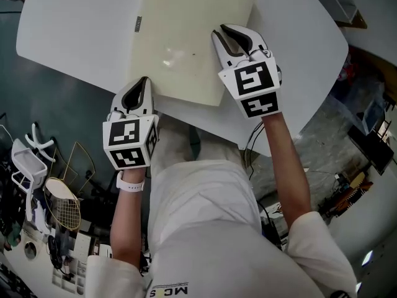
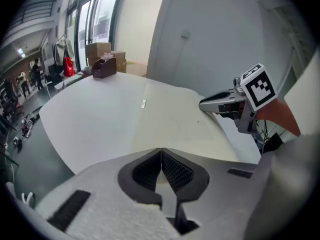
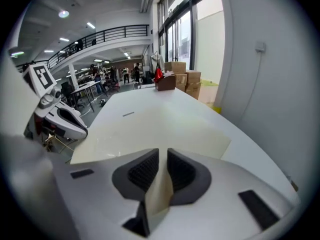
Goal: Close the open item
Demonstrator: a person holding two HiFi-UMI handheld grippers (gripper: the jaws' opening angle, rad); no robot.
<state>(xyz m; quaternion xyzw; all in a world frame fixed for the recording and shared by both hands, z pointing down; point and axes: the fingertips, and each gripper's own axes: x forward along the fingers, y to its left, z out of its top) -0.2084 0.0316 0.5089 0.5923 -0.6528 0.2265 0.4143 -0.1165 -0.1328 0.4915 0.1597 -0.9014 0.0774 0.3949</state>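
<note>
A large flat cream folder [image 1: 186,36] lies on the white table [image 1: 74,30]; it also shows in the left gripper view as a pale sheet [image 2: 175,126]. My right gripper [image 1: 228,35] is at the folder's near right corner. In the right gripper view a corner of the cream cover [image 3: 160,189] stands on edge between the jaws, with my right gripper [image 3: 162,156] shut on it. My left gripper [image 1: 141,82] sits at the folder's near left corner by the table edge. It is shut with nothing between its jaws [image 2: 161,151].
A small grey strip [image 1: 138,23] lies at the folder's left edge. A brown tissue box [image 2: 104,66] and cardboard boxes stand at the table's far end. On the floor at the left are a racket [image 1: 62,203] and a white wire basket [image 1: 25,163].
</note>
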